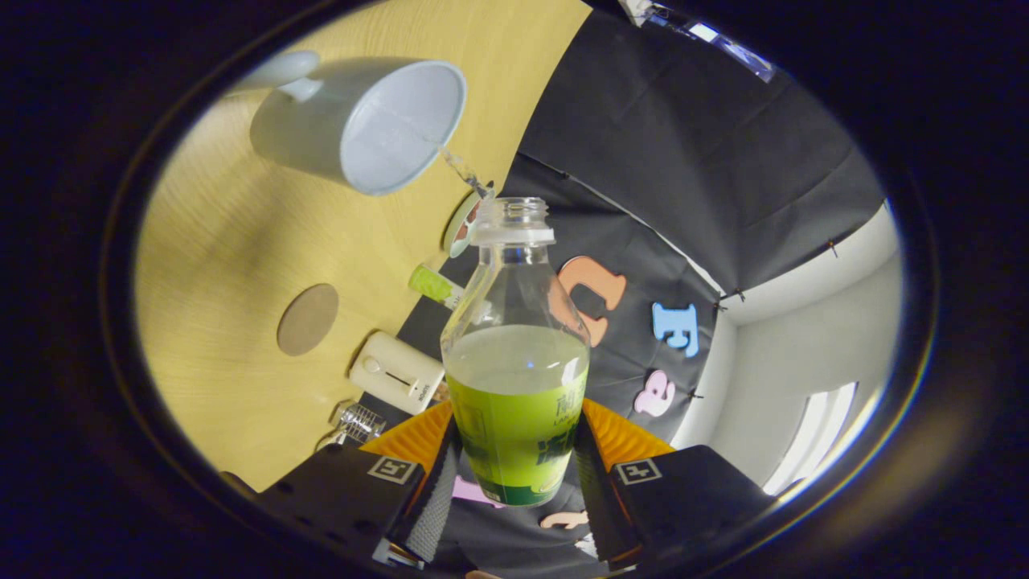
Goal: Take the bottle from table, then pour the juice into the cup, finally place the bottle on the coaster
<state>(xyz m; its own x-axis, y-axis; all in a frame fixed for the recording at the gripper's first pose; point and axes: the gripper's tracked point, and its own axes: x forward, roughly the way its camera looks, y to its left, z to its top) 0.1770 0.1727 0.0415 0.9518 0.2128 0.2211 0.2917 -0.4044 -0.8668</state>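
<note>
Tongs (514, 482) are clamping both fingers on the juice bottle (514, 386), streaming into the white cup (362, 125) beyond; overtilting risks juice missing the rim.

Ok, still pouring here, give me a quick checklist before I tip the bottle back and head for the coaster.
1. Grip: gripper fingers pressed on both sides of the bottle: ok.
2. Stream: thin stream runs from the bottle mouth into the cup: ok.
3. Spill on the table around the cup: none seen, ok.
4. Cup fill level: cannot tell.
5. Juice left in bottle: plenty, ok.
6. Coaster: bare, on the table beyond the fingers, ok.
</note>
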